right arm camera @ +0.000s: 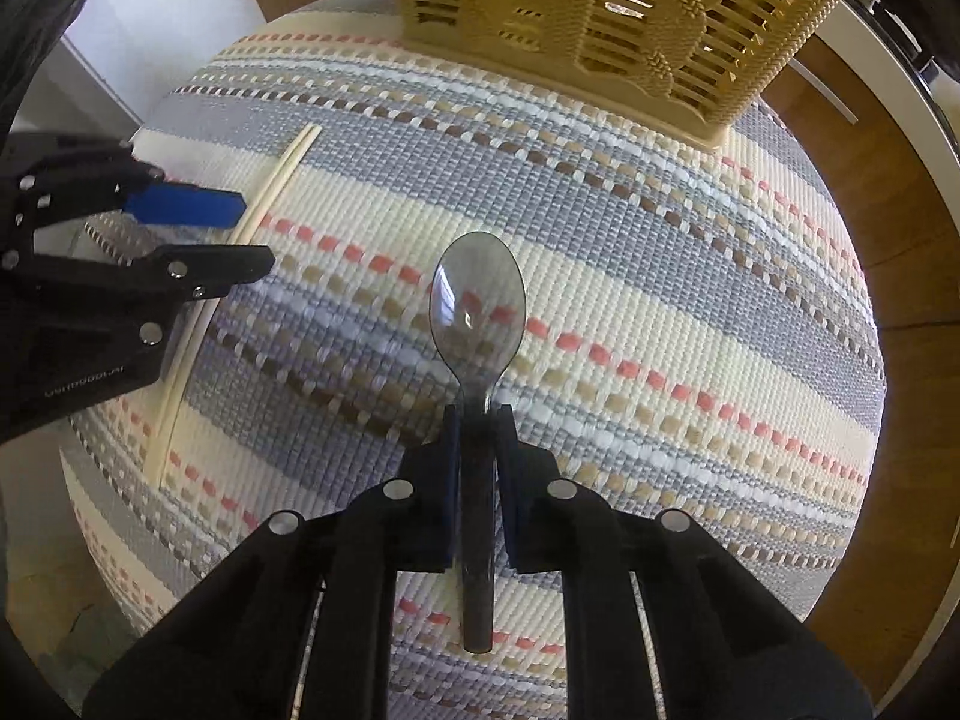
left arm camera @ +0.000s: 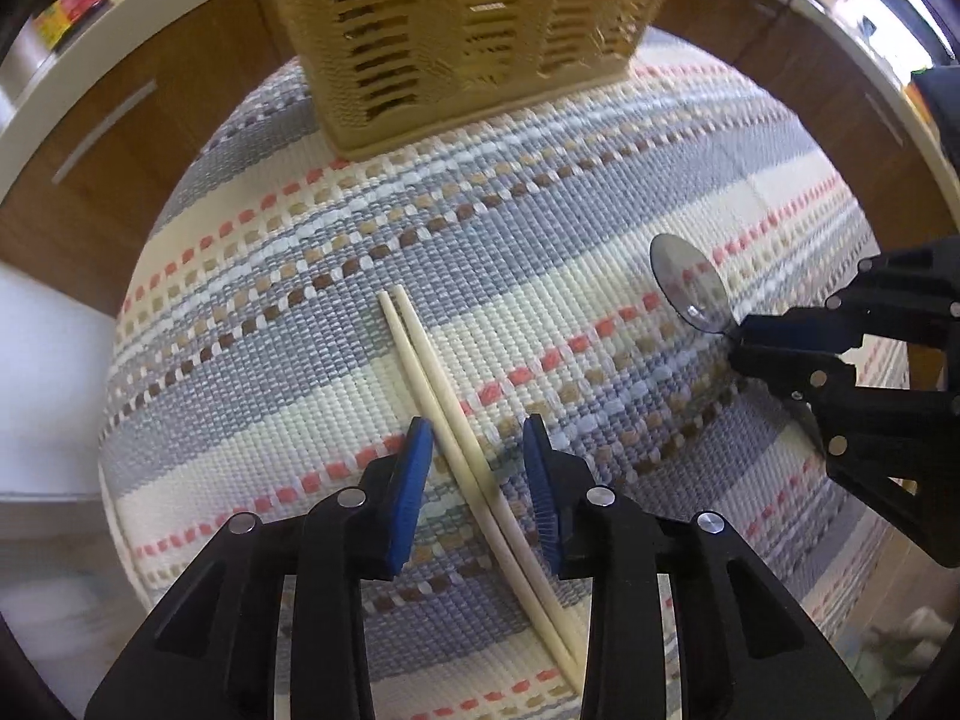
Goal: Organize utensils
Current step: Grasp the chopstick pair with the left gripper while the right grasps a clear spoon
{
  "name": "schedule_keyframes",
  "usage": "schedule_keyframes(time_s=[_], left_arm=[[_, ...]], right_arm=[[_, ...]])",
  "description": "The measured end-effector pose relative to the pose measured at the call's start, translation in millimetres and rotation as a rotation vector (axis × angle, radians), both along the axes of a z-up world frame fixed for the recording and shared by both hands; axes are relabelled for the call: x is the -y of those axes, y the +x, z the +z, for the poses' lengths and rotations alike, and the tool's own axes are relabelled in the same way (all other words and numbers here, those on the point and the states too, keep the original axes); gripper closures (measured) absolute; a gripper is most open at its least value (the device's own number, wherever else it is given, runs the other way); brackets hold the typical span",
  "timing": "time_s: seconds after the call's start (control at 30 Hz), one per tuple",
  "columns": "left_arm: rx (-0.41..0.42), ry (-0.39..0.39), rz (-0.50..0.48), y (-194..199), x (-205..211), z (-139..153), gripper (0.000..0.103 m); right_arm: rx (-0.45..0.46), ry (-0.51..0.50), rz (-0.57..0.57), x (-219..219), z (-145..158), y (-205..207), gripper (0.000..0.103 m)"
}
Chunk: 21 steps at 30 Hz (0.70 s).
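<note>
A pair of pale chopsticks (left arm camera: 420,354) (right arm camera: 273,186) lies side by side on a striped woven mat (left arm camera: 540,228) (right arm camera: 660,252). My left gripper (left arm camera: 477,438) (right arm camera: 255,234) straddles them, its blue pads standing apart with a gap on each side of the sticks. A clear grey plastic spoon (right arm camera: 478,306) (left arm camera: 687,282) lies on the mat to the right. My right gripper (right arm camera: 478,414) (left arm camera: 739,341) is shut on the spoon's handle just below the bowl. A yellow slotted utensil basket (left arm camera: 468,42) (right arm camera: 600,18) stands at the mat's far edge.
The mat covers a wooden surface (left arm camera: 90,210) (right arm camera: 900,252) that shows around its edges. A white ledge (left arm camera: 150,6) with jars and packets (left arm camera: 78,0) runs behind it. The two grippers work close together on the mat's near half.
</note>
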<state>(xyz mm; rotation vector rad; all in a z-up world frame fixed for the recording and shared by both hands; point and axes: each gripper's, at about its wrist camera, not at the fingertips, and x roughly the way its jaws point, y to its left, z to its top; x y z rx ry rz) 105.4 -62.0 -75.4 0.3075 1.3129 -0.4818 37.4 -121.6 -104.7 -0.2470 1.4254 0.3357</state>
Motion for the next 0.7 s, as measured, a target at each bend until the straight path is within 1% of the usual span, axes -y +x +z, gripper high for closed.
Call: schedule_keyframes(time_s=[0.07,0.13,0.3,0.4,0.43,0.53,0.67,0.7], left_arm=[[-0.004,0.026,-0.012,3.0,10.4,-1.3,0.075],[0.001,0.062,-0.021,4.0,16.9,-1.7,0.079],[-0.007,0.077,-0.024,7.8,23.7,-0.4,0.08],[0.0,0.076,-0.018,8.8,30.2,-1.5,0.089],[0.006,0.076,-0.014,6.7,27.2,-2.6,0.09],[0.023,0.068,-0.004,3.5,26.3,-2.2,0.092],[0.04,0.024,0.009,-2.3,24.0,0.5,0.093],[0.046,0.016,0.011,-5.6,18.1,-1.3,0.093]], right_arm=[[0.002,0.007,0.003,4.3,-0.3,-8.9,0.093],[0.0,0.027,-0.002,3.2,0.6,-8.6,0.093],[0.005,0.067,-0.015,14.9,6.4,-15.3,0.093],[0.009,0.075,-0.024,26.2,10.4,-14.9,0.093],[0.011,0.08,-0.027,29.6,12.2,-15.6,0.093],[0.019,0.095,-0.032,38.9,20.8,-14.1,0.093],[0.038,0.118,-0.035,51.0,33.5,-16.8,0.093],[0.043,0.123,-0.033,53.0,36.3,-18.3,0.093]])
